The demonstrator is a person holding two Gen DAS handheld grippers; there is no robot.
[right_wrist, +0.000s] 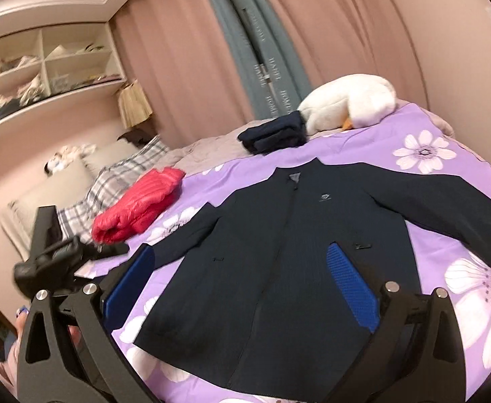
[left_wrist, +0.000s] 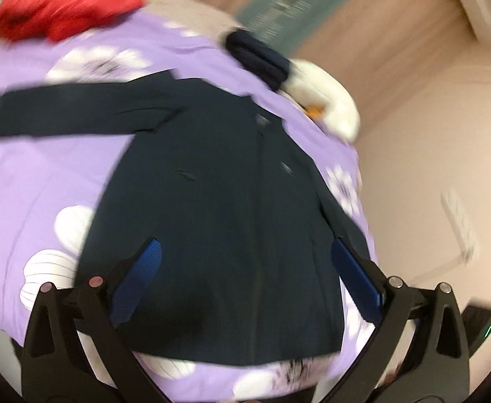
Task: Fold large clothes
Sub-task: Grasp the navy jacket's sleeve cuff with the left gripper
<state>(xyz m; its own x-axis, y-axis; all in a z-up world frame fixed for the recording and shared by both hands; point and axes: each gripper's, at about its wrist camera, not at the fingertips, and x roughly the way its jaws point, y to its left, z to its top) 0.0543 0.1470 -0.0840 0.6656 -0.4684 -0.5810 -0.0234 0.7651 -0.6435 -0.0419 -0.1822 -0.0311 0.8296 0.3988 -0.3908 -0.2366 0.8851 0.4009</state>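
A dark navy jacket [left_wrist: 211,201] lies flat, front up, on a purple flowered bedspread [left_wrist: 43,174]; it also shows in the right wrist view [right_wrist: 279,252]. Its sleeves are spread out to the sides. My left gripper [left_wrist: 245,258] is open and empty, hovering above the jacket's lower half. My right gripper [right_wrist: 242,268] is open and empty, above the jacket's hem area. The left gripper's body [right_wrist: 50,262] shows at the left of the right wrist view. The left wrist view is blurred.
A folded red puffer jacket [right_wrist: 137,205] lies left of the navy jacket. A folded dark garment [right_wrist: 275,136] and a white plush duck [right_wrist: 346,100] lie at the bed's far edge. Plaid pillows [right_wrist: 111,181], curtains and shelves are behind.
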